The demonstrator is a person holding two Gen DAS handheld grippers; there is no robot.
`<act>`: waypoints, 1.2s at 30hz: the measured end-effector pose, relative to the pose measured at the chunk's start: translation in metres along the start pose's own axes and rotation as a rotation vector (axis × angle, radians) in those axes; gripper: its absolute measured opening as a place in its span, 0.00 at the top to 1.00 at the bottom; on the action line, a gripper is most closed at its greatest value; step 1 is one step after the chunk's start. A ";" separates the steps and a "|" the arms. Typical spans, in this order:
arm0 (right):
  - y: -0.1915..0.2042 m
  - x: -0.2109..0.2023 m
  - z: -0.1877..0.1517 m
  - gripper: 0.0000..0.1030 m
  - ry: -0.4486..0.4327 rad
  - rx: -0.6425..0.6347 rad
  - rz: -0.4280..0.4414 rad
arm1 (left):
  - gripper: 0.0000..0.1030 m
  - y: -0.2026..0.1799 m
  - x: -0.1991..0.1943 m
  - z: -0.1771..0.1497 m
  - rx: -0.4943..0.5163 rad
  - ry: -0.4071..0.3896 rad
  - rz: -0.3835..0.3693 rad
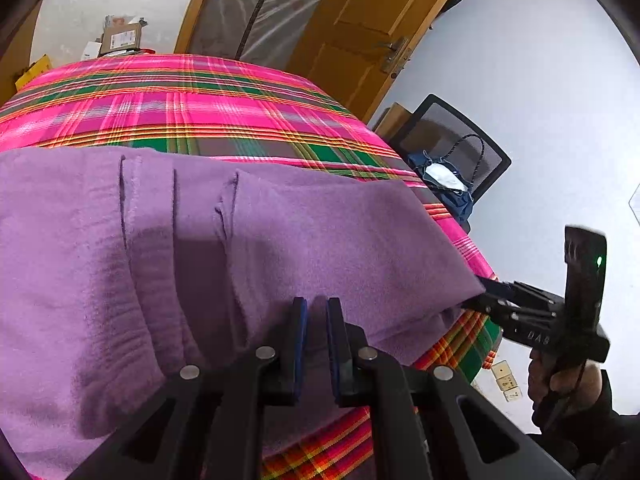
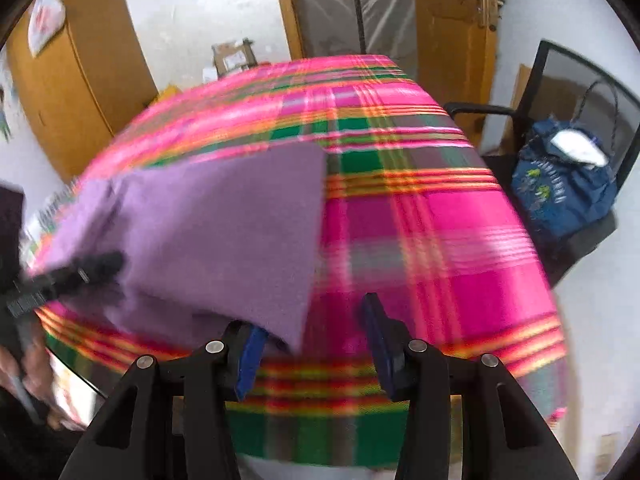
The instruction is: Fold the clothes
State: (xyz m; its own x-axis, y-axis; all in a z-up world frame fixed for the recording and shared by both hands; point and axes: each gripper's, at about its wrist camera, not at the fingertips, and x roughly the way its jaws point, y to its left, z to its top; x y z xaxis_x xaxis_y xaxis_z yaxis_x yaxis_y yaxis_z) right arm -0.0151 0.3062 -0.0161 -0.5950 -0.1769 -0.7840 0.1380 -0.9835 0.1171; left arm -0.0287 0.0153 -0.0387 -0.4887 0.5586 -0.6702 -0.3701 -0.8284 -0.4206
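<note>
A purple fleece garment [image 1: 200, 240] lies folded on a table covered by a pink, green and orange plaid cloth [image 1: 180, 96]. My left gripper [image 1: 316, 320] sits over the garment's near edge, its blue-padded jaws close together with a fold of purple cloth between them. In the left wrist view my right gripper [image 1: 480, 292] is at the garment's right corner, by the table edge. In the right wrist view my right gripper [image 2: 312, 332] is open; the garment's corner [image 2: 292, 320] overlaps its left pad, loose. The garment [image 2: 220, 232] is blurred by motion, and the left gripper [image 2: 92, 268] rests on it.
A black mesh chair [image 1: 460, 152] with a blue bag [image 2: 560, 192] on its seat stands to the right of the table. Wooden doors [image 1: 360, 20] and a plastic-covered opening are behind it. Cardboard boxes [image 1: 120, 38] sit beyond the far edge.
</note>
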 end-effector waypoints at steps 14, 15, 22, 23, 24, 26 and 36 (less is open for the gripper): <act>0.004 -0.016 0.000 0.50 0.002 -0.105 -0.006 | 0.91 -0.003 -0.005 -0.001 0.006 0.000 0.016; 0.007 -0.021 0.001 0.50 -0.014 -0.121 0.008 | 0.91 -0.004 -0.005 0.000 0.006 -0.004 0.019; 0.037 -0.007 0.009 0.48 -0.048 -0.188 0.066 | 0.91 -0.009 -0.007 0.007 0.021 -0.021 0.035; 0.040 -0.002 0.009 0.48 -0.049 -0.193 0.067 | 0.90 -0.010 -0.006 0.007 0.027 -0.021 0.043; 0.040 0.003 0.009 0.48 -0.034 -0.199 0.059 | 0.90 -0.009 -0.002 0.007 0.030 -0.012 0.055; 0.036 0.007 0.007 0.48 -0.006 -0.205 0.047 | 0.91 -0.006 0.002 0.003 0.022 0.003 0.051; 0.017 -0.023 0.046 0.48 -0.167 -0.159 0.138 | 0.90 -0.007 -0.006 0.018 0.005 -0.046 0.062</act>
State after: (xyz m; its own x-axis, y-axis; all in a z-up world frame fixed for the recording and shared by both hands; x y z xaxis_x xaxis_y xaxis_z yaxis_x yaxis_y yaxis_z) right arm -0.0353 0.2916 0.0320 -0.6824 -0.3262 -0.6542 0.3421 -0.9334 0.1086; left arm -0.0370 0.0185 -0.0210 -0.5468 0.5078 -0.6656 -0.3422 -0.8612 -0.3759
